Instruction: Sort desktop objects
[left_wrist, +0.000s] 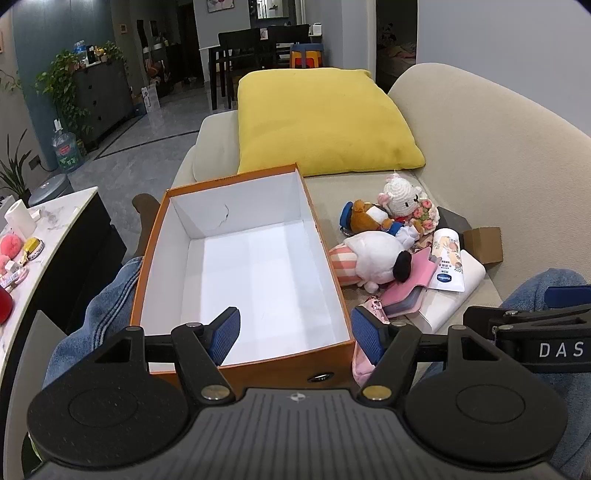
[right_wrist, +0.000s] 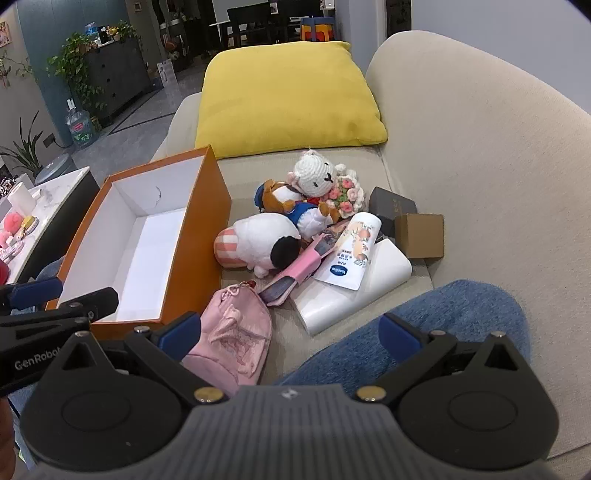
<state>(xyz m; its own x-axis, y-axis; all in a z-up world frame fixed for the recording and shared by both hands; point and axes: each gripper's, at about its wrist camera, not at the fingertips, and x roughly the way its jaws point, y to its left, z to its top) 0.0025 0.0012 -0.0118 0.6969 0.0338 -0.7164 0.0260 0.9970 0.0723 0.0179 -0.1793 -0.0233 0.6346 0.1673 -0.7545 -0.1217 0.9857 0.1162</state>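
The box (left_wrist: 243, 273) on the sofa (right_wrist: 461, 147) holds nothing, so sorting looks unstarted. Just beside it lies the whole pile: plush toys (right_wrist: 266, 240), tube (right_wrist: 351, 251), pink pouch (right_wrist: 236, 332), small cartons (right_wrist: 419, 234). Left gripper (left_wrist: 295, 334) and right gripper (right_wrist: 291, 332) both hang wide, holding nothing.

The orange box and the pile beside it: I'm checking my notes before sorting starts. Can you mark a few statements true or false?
1. The orange box has nothing in it. True.
2. The lotion tube lies inside the box. False: it lies on the sofa, on a white pack.
3. The right tongs hold the pink pouch. False: they are open and empty.
4. A yellow cushion lies beyond the box. True.
5. The left tongs are open. True.
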